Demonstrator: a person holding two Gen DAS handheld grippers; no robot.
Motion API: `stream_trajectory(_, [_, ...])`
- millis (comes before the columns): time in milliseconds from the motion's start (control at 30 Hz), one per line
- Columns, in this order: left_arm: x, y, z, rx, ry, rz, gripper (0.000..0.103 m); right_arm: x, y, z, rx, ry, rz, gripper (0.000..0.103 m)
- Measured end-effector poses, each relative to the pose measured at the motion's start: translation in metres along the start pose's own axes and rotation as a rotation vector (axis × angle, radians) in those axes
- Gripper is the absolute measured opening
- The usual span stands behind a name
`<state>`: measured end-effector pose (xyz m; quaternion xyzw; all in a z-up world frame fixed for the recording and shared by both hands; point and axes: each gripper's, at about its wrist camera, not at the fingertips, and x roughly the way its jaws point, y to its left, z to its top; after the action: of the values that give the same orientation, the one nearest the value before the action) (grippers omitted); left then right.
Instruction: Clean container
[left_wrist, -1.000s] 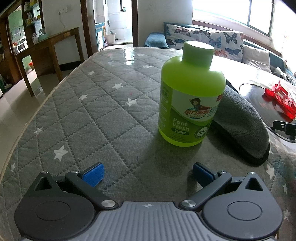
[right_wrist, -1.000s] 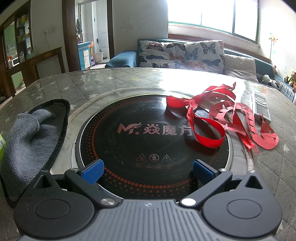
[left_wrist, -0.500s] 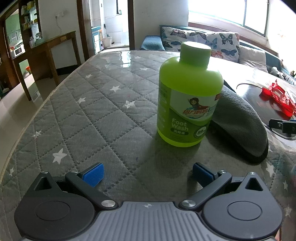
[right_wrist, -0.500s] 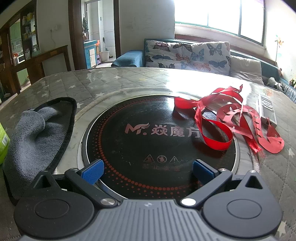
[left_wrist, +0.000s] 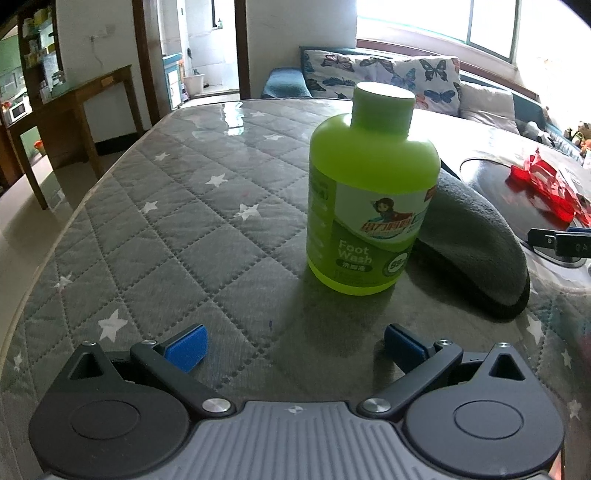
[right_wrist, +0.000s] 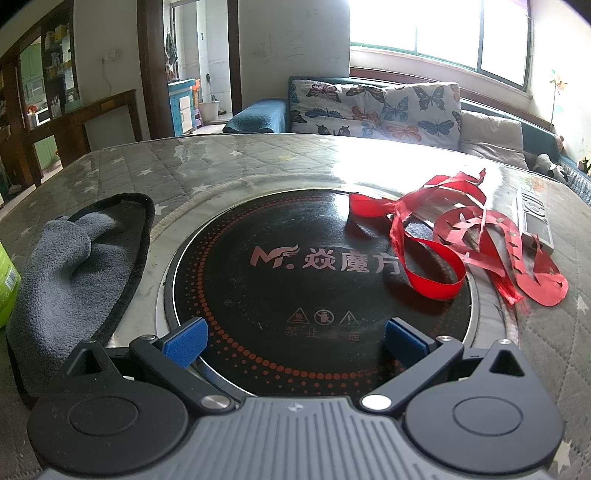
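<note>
A: How many things sit on the quilted tabletop (left_wrist: 155, 236)?

B: One green bottle (left_wrist: 369, 206), one grey cloth (right_wrist: 74, 266), one round black cooktop (right_wrist: 317, 280) set into the surface, one tangle of red paper ribbon (right_wrist: 454, 236), one silver remote (right_wrist: 533, 221).

A: Where is the bottle?

B: Upright with its cap on, ahead of the left hand-held gripper (left_wrist: 293, 349) and apart from it. The cloth lies just beside the bottle, between it and the cooktop.

A: Any writing?

B: The bottle label reads "Foot Wash", with a cartoon figure above and Chinese characters I cannot make out. The cooktop carries an "M" logo followed by Chinese characters, three warning symbols below, and rings of red dots.

A: And the ribbon?

B: It lies partly on the cooktop's far right side, partly on the tabletop, reaching the remote.

A: The grippers?

B: Two. The left one is spread wide, holding nothing. The right hand-held gripper (right_wrist: 295, 341) is likewise spread and empty, over the cooktop's near edge.
</note>
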<state>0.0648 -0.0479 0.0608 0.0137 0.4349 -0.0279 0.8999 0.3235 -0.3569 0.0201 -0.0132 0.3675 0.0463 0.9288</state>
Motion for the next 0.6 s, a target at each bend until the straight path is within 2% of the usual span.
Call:
stream_trajectory(400, [0.057,-0.01,0.101,-0.006,0.012,-0.016,0.103,-0.004,0.003,0.0,0.027,0.003,0.018,0.099])
stream_trajectory(600, [0.092,-0.014,0.142,-0.009,0.011,-0.015,0.103,-0.014,0.007,0.01,0.066,-0.02,0.088,0.096])
